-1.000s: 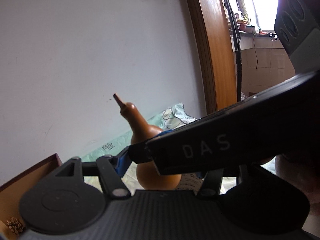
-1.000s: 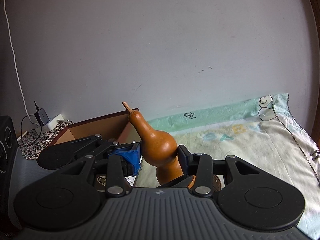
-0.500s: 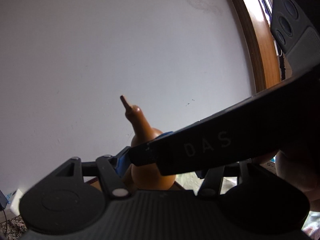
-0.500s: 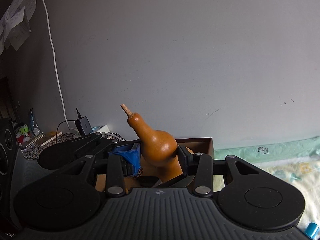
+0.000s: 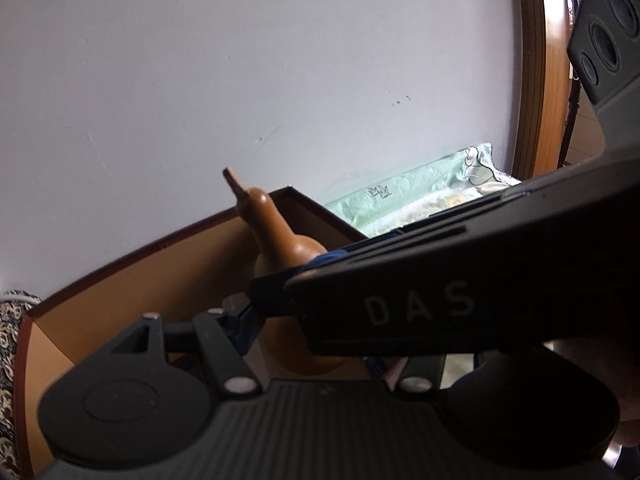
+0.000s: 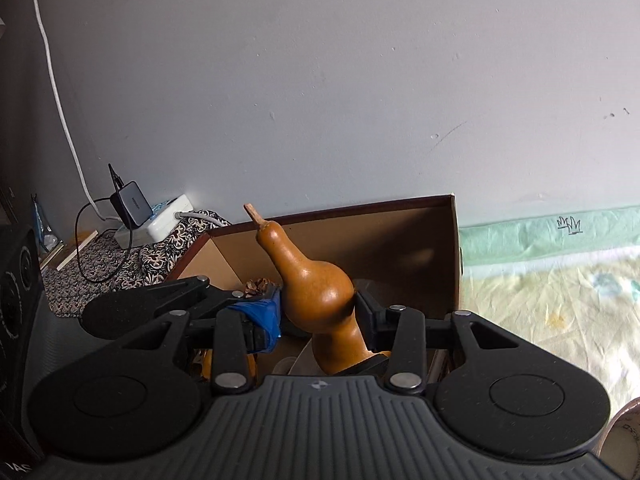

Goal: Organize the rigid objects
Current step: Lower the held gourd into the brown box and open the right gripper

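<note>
Both grippers clamp one gourd [image 6: 316, 292]: right gripper [image 6: 318, 312] pinches its waist, left gripper [image 5: 308, 332] grips the lower bulb, neck tilted toward 11 o'clock. Gourd hangs over the open cardboard box [image 6: 400, 240], above a pine cone [image 6: 258, 286] at 9 o'clock. Risks: smooth rounded skin slipping if the hands pull apart; stem [image 6: 253, 213] snapping against the box wall; dropping onto the items below.

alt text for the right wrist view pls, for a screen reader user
The right gripper holds a brown gourd at its waist between its fingers, stem tilted up and left, above an open cardboard box. Behind are a pale wall, a power strip with charger at left, and a light bedsheet at right.
</note>
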Demonstrator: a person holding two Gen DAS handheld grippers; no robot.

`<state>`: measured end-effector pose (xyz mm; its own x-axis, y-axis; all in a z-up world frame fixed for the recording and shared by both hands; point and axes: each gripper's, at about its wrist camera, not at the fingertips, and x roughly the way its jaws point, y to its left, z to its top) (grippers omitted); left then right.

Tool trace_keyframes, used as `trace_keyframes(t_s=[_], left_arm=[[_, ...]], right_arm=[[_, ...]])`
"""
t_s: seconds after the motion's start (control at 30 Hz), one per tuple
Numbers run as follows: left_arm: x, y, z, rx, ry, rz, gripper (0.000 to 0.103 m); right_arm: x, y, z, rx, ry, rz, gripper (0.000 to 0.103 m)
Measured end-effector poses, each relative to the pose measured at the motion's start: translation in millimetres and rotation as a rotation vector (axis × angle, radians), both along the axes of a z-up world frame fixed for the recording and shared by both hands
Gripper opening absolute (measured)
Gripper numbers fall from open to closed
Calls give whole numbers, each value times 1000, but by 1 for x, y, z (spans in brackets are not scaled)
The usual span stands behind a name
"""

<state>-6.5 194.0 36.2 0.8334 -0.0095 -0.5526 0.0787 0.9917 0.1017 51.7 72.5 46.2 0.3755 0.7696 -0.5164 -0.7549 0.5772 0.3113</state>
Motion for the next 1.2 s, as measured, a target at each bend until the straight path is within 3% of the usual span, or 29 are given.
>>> trace_keyframes(t_s=[0.13, 0.33, 0.4, 0.73, 0.9, 1.13, 1.2], left_arm=[[12, 3, -12, -24, 64, 11, 59], [26, 1, -14, -55, 96, 30, 71], [30, 3, -15, -65, 106, 43, 75], [55, 18, -23, -76, 159, 129, 75], [58, 27, -19, -51, 108, 178, 75], [54, 51, -10, -18, 65, 340, 74], [52, 54, -6, -28, 63, 340, 74]], right_arm=[[5, 6, -9, -40, 63, -12, 24], [18, 8, -18, -26, 145, -64, 25], [21, 9, -20, -19, 130, -102, 25], [24, 13, -27, 18, 63, -170, 25], [26, 2, -28, 64, 96, -202, 25], [22, -14, -24, 101, 95, -235, 25], [19, -17, -22, 103, 85, -239, 25]])
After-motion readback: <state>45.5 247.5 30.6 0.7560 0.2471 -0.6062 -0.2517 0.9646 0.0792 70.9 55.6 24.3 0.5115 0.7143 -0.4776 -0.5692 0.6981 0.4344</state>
